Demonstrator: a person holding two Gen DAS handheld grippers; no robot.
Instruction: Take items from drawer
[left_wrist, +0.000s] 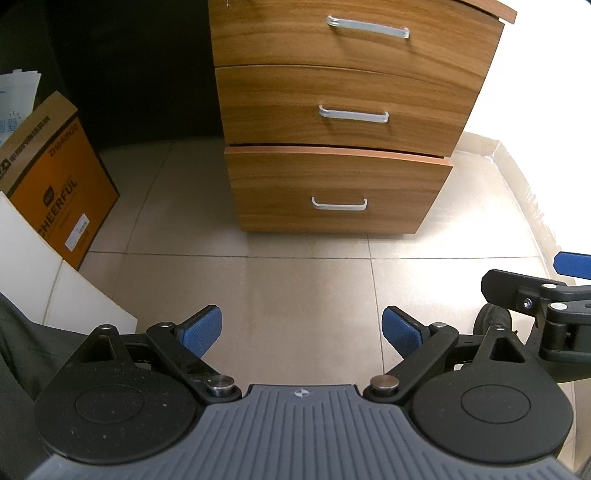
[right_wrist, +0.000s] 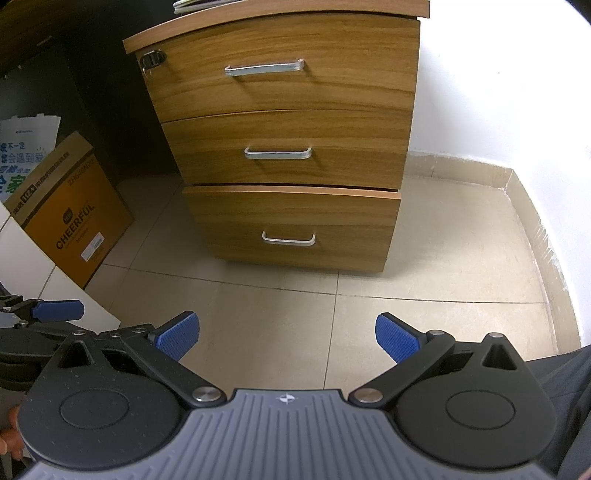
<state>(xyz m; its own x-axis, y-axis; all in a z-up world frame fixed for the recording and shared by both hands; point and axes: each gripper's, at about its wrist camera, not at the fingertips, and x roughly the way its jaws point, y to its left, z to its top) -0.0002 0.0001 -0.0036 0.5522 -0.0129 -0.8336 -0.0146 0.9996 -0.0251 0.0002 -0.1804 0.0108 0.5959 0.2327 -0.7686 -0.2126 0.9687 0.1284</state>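
A wooden three-drawer cabinet (left_wrist: 343, 110) (right_wrist: 288, 147) stands on the tiled floor ahead of both grippers. Each drawer has a metal handle: top (right_wrist: 264, 68), middle (right_wrist: 277, 153), bottom (left_wrist: 339, 204) (right_wrist: 289, 239). The bottom drawer front (left_wrist: 332, 192) sticks out a little from the two above; the contents of all three are hidden. My left gripper (left_wrist: 303, 328) hovers open over the floor, well short of the cabinet, nothing between its blue pads. My right gripper (right_wrist: 287, 334) is likewise open and empty. Each gripper shows at the edge of the other's view.
An orange "CHEERFUL" cardboard box (left_wrist: 62, 184) (right_wrist: 74, 218) leans at the left with white boards (left_wrist: 33, 266) in front and a printed bag (right_wrist: 26, 147) behind. A white wall and tiled skirting (right_wrist: 532, 221) bound the right. A lock (right_wrist: 152, 59) sits beside the top drawer.
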